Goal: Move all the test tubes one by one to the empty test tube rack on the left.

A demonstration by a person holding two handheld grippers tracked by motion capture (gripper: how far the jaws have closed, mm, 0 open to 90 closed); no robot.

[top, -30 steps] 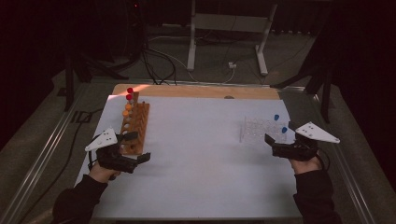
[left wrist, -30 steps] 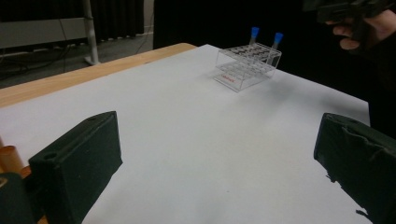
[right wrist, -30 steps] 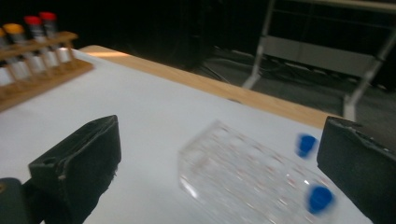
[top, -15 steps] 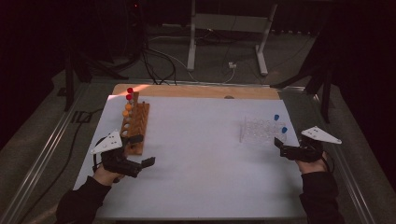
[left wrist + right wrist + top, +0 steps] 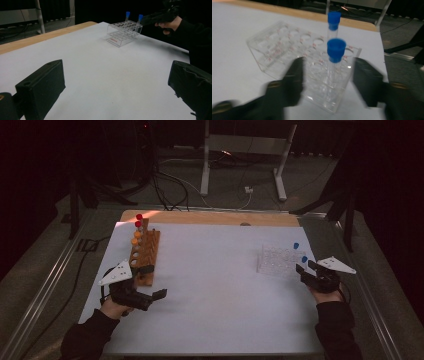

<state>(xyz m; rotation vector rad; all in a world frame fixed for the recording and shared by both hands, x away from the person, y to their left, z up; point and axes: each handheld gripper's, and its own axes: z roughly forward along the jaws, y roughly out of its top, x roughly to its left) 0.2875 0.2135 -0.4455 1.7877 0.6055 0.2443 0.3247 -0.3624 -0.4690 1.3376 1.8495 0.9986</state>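
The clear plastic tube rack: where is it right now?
In the high view the clear plastic tube rack stands at the white table's right side, just left of the right tongs, holding two blue-capped tubes.

Clear glossy plastic rack (image 5: 287,47), matt white tabletop (image 5: 220,285).

The white rectangular table sheet (image 5: 215,290) carries a brown wooden tube rack (image 5: 145,252) near its left edge and a clear plastic tube rack (image 5: 277,260) near its right edge, well apart; the left gripper (image 5: 152,295) sits just before the wooden rack's near end. Two blue-capped glass tubes (image 5: 335,62) stand upright in the clear rack's right-hand holes, one behind the other; the right gripper (image 5: 302,269) sits just right of that rack, the nearer tube between its jaws.
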